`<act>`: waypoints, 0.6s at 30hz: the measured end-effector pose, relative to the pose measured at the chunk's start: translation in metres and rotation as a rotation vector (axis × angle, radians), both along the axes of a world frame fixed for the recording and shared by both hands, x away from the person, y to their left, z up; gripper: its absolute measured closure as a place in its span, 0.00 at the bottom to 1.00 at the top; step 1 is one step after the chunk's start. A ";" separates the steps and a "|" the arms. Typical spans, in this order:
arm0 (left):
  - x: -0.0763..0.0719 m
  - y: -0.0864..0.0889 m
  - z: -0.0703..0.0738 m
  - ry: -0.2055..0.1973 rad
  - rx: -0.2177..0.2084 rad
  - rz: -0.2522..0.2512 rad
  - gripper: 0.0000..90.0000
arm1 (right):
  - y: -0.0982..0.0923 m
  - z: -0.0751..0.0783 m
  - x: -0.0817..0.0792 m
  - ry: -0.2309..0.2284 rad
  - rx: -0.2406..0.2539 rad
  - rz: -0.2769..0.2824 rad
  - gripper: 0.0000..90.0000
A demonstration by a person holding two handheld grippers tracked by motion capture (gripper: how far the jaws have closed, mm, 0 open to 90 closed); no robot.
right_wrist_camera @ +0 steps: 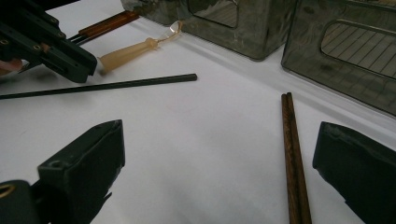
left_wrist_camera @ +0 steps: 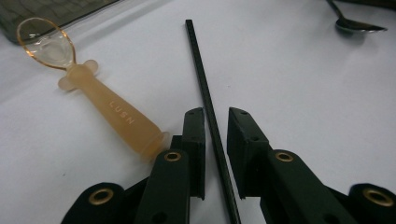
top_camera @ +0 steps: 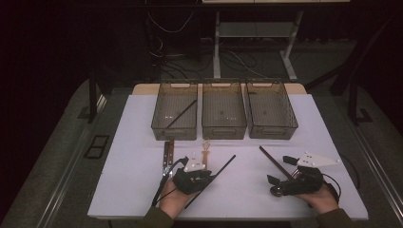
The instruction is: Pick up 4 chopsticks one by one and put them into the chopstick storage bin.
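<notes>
Left gripper [left_wrist_camera: 215,116] sat low on the table [top_camera: 142,190], jaws narrowed around the black chopstick [left_wrist_camera: 205,88] beside the spoon [left_wrist_camera: 100,105] but not yet pinching it; grasp step, next needs closing fully before lifting.

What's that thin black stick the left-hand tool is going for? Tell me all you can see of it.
The black chopstick is a slim, straight, square-edged rod, dark and matte, perhaps plastic or lacquered wood. It lies flat on the white table, running diagonally. It sits between the jaws of the left tool, with small gaps visible on both sides, so it is not yet clamped. Beside it lies an amber spoon, not touching it.
</notes>
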State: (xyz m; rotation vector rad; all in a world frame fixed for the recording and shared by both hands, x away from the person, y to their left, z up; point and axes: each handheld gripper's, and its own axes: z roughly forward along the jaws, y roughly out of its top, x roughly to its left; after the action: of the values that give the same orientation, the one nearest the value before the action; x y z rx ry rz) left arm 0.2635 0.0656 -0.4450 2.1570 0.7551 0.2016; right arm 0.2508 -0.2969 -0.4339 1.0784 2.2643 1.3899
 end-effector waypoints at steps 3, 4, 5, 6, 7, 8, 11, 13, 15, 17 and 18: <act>0.001 -0.003 -0.002 -0.002 0.007 0.002 0.85 | 0.000 0.000 0.000 -0.004 -0.002 0.002 0.03; 0.002 -0.004 -0.003 0.000 0.009 0.006 0.85 | 0.000 0.000 0.000 -0.004 -0.002 0.002 0.03; 0.002 -0.004 -0.003 0.001 0.015 0.007 0.85 | 0.000 0.000 0.000 -0.004 -0.002 0.002 0.03; 0.003 -0.005 -0.004 0.002 0.021 0.006 0.86 | 0.000 0.000 0.000 -0.004 -0.002 0.002 0.03; 0.003 -0.005 -0.004 0.003 0.024 0.007 0.86 | 0.000 0.000 0.000 -0.004 -0.001 0.002 0.03; 0.003 -0.005 -0.005 0.007 0.023 0.005 0.86 | 0.000 0.000 0.000 -0.004 -0.001 0.002 0.03; 0.004 -0.007 -0.007 0.006 0.036 -0.002 0.87 | 0.000 0.000 0.000 -0.004 -0.002 0.003 0.03; 0.003 -0.008 -0.007 0.002 0.041 -0.001 0.88 | 0.000 0.000 0.000 -0.004 -0.003 0.003 0.03; 0.003 -0.008 -0.007 0.000 0.045 0.000 0.88 | 0.000 0.000 0.000 -0.004 -0.004 0.002 0.03; 0.003 -0.008 -0.007 -0.008 0.053 0.000 0.91 | 0.000 0.000 0.000 -0.004 -0.004 0.002 0.03; 0.003 -0.008 -0.007 -0.012 0.057 -0.001 0.92 | 0.001 0.000 0.000 -0.003 -0.003 0.004 0.03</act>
State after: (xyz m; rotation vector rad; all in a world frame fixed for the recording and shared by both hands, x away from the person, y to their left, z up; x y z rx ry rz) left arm 0.2662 0.0575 -0.4522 2.2079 0.7495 0.2385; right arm 0.2508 -0.2964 -0.4338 1.0709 2.2662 1.3888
